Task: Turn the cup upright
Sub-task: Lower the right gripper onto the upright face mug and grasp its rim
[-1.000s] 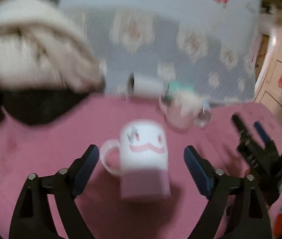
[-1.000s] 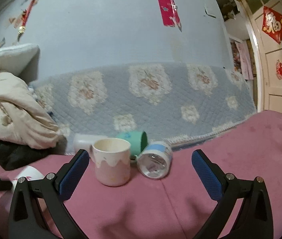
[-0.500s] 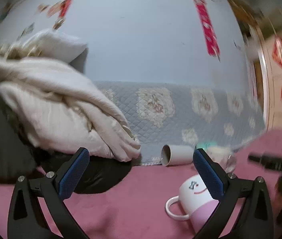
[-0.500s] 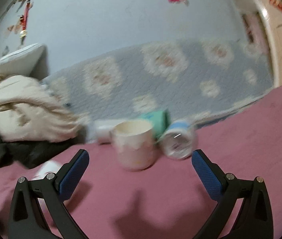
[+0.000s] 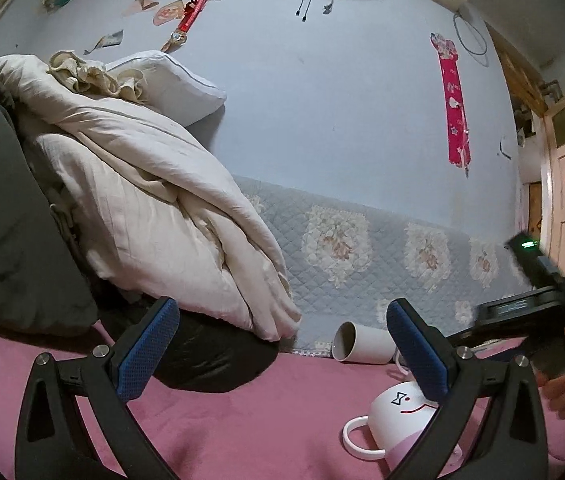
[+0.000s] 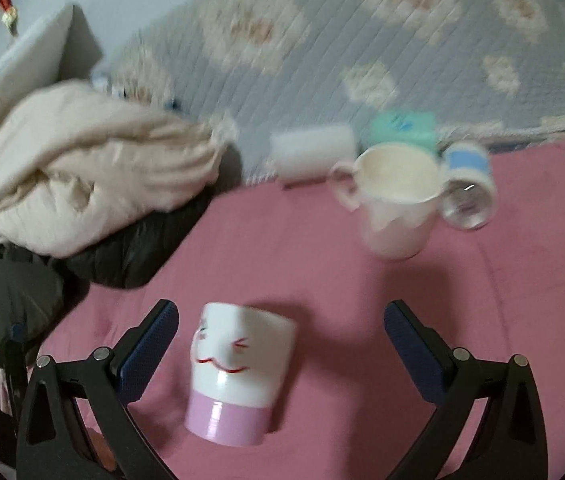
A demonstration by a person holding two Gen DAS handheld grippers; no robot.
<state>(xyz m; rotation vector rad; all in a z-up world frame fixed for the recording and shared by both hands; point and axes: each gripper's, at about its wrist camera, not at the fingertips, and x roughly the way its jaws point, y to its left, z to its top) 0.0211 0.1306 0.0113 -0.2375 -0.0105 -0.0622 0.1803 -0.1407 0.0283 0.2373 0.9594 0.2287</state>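
Note:
A white mug with a drawn face and a pink band (image 6: 238, 376) stands mouth-down on the pink blanket (image 6: 242, 248). My right gripper (image 6: 281, 350) is open and hovers over it, the mug just inside the left finger (image 6: 146, 348). In the left wrist view the same mug (image 5: 396, 420) sits low right, partly behind the right finger (image 5: 416, 354). My left gripper (image 5: 282, 348) is open and empty, raised and off to the mug's left. The right gripper's body (image 5: 542, 312) shows at the right edge.
At the back stand an upright pink-and-cream mug (image 6: 396, 204), a white cup on its side (image 6: 314, 152), a teal cup (image 6: 402, 126) and a blue-banded glass (image 6: 468, 190). A cream duvet (image 5: 154, 208) and dark clothing (image 5: 210, 356) lie at left.
My right gripper has swung left and down from the back cups to over the face mug. My left gripper has lifted and pulled away to the left of the mug.

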